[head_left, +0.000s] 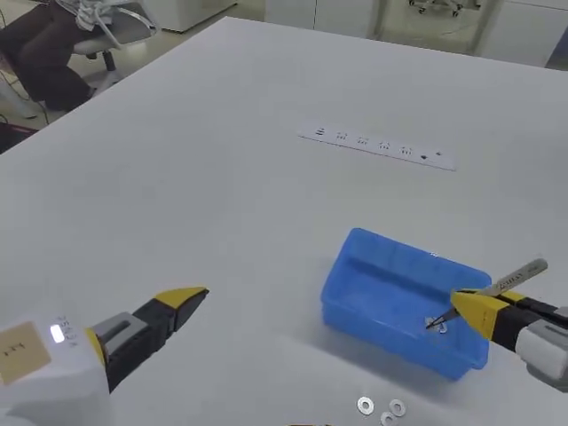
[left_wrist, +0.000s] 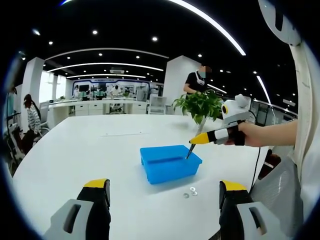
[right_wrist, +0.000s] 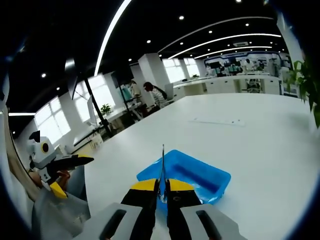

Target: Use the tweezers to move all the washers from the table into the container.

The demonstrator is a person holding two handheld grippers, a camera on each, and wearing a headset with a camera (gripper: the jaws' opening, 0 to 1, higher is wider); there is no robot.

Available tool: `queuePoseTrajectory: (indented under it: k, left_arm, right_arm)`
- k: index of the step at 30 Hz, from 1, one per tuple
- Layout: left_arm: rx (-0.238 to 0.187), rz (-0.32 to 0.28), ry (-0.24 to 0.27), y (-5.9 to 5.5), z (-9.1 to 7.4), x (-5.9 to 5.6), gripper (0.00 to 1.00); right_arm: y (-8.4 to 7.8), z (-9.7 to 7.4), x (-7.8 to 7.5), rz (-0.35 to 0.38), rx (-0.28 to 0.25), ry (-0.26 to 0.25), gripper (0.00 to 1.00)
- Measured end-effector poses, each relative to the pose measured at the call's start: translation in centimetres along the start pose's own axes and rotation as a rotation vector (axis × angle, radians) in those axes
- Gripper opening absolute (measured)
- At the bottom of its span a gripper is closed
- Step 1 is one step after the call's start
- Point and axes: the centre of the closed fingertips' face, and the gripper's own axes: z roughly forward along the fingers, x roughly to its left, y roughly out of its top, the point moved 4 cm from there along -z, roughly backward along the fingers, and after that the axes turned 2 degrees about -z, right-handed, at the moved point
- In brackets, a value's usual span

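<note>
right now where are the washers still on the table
In the head view, the loose washers lie on the table at the bottom edge, right of centre, just nearer the person than the blue container.

What the tweezers [head_left: 519, 273] hold inside the container [head_left: 382, 275] is too small to tell.

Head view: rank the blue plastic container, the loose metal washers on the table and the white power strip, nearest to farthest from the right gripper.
1. Blue plastic container: at the right gripper, whose tweezers reach inside.
2. Loose metal washers: on the table, on the container's near side.
3. White power strip: beyond the container, farthest.
</note>
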Motion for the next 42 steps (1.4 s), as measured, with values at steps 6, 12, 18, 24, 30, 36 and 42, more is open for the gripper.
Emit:
queuePoseTrajectory:
  k: [6,12,18,24,30,36,42]
  left_arm:
    - [0.0,-0.003,0.0,0.0,0.0,0.0,0.92]
    - [-0.002,-0.005,0.001,-0.1,0.0,0.1,0.92]
    - [0.001,-0.003,-0.001,-0.1,0.0,0.1,0.92]
    - [0.001,-0.001,-0.001,-0.1,0.1,0.1,0.92]
    - [0.002,0.001,-0.001,-0.1,0.1,0.0,0.92]
    - [0.002,-0.001,-0.002,-0.1,0.1,0.1,0.92]
    - [0.004,0.002,-0.001,-0.1,0.1,0.0,0.92]
  right_arm:
    - [0.5,0.9,-1.3,-0.009,0.012,-0.014,0.03]
    - [0.2,2.1,-2.6,-0.012,0.051,-0.033,0.03]
    - [-0.5,3.1,-3.6,-0.003,0.098,-0.035,0.03]
    - [-1.4,3.7,-4.2,-0.002,0.138,-0.038,0.03]
    - [-2.0,4.3,-4.4,-0.019,0.17,-0.04,0.03]
    - [-2.2,4.7,-4.5,-0.034,0.183,-0.043,0.03]
    - [-2.7,4.9,-4.5,-0.073,0.206,-0.052,0.03]
